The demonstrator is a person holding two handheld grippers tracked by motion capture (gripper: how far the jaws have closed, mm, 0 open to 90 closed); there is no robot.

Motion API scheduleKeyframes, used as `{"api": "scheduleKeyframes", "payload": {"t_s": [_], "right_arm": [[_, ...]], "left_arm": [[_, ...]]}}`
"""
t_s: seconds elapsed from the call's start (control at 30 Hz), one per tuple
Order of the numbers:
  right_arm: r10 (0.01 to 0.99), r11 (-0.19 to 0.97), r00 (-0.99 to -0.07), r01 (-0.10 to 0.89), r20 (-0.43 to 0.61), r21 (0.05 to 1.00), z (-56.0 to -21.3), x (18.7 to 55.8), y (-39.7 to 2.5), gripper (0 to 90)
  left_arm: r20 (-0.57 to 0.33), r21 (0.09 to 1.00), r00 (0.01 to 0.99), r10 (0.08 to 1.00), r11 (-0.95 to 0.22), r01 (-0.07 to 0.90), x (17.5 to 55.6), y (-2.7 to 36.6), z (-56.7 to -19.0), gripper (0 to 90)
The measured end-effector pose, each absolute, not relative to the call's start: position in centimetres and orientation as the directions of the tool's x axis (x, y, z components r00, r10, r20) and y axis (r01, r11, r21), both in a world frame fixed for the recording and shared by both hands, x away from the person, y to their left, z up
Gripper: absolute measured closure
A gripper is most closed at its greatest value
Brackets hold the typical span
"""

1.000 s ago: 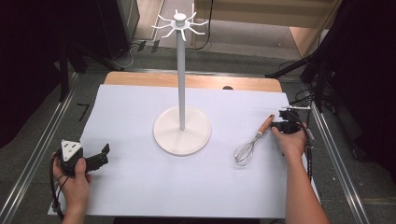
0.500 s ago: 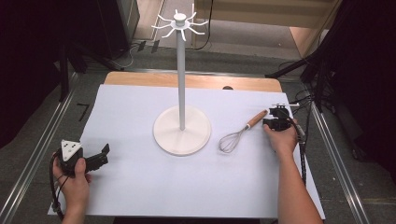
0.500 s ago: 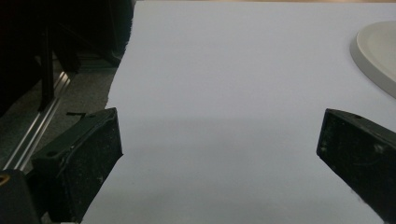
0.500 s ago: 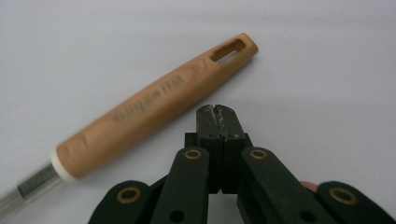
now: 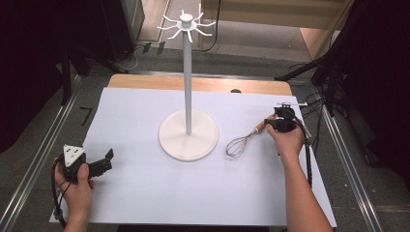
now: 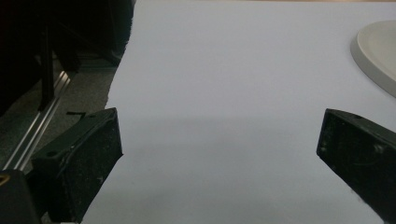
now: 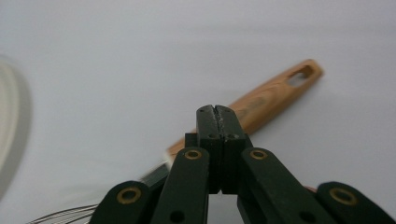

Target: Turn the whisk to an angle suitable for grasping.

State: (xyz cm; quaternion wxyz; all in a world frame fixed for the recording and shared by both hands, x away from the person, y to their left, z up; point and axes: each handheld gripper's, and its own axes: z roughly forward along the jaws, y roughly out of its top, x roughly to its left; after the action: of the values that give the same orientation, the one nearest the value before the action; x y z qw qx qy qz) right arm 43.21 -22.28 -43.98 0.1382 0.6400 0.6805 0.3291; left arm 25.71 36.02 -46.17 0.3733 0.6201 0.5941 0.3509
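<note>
Our right gripper (image 7: 218,110) sits pressed shut above the wooden-handled wire whisk (image 5: 244,139).
The whisk lies flat on the white table sheet (image 5: 145,193), just right of the white hook stand's round base (image 5: 188,141); our left gripper (image 6: 219,140) rests wide apart, holding nothing.

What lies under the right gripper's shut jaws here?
Under the right gripper lies the whisk on the white sheet; its wooden handle runs out past the jaws. The jaws cover the handle's middle, so contact cannot be judged.
</note>
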Motion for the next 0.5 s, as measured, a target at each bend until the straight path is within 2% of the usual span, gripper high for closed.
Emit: {"api": "scheduleKeyframes", "payload": {"t_s": [0.2, 0.5], "right_arm": [[0.938, 0.055, -0.246, 0.801, 0.243, 0.597, -43.2, 41.9, -18.1, 90.0], [0.902, 0.189, -0.365, 0.814, 0.231, 0.549, -44.0, 40.6, -13.6, 90.0]], "left_arm": [[-0.009, 0.880, 0.049, 0.999, -0.015, 0.475, 25.7, 36.0, -46.2, 0.7], [-0.012, 0.881, 0.049, 0.999, -0.013, 0.472, 25.7, 36.0, -46.2, 0.7]]}}
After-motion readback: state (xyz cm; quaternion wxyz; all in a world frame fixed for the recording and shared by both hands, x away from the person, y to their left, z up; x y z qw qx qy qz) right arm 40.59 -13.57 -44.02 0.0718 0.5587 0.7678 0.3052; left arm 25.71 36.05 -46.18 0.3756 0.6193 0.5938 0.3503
